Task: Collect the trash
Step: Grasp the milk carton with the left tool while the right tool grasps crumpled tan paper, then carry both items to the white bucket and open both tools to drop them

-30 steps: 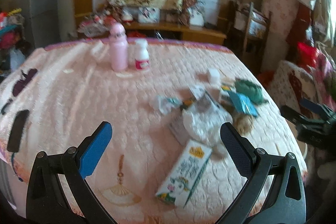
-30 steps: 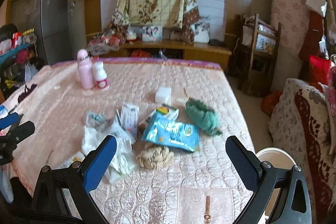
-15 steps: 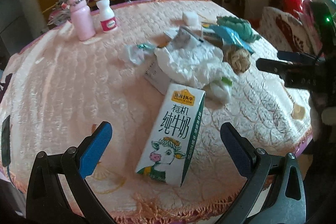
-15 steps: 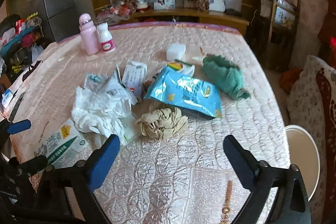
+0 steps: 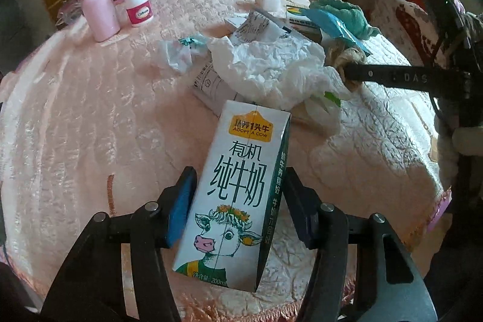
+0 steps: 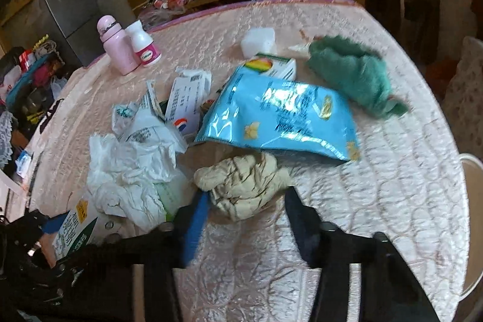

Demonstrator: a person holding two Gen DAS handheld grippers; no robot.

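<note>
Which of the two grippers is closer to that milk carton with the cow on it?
Left. The left gripper straddles the milk carton; the right gripper sits farther along the table at the beige crumpled wad.

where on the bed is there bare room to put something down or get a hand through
Bare quilt spreads left of the milk carton, below the pink bottle. Another free patch lies right of the beige wad, below the green cloth. The middle is crowded: white crumpled paper, blue bag, boxes.

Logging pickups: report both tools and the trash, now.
Left tool just closed on milk carton. Right tool closing round beige wad, contact unclear. Blue snack bag right behind wad.
</note>
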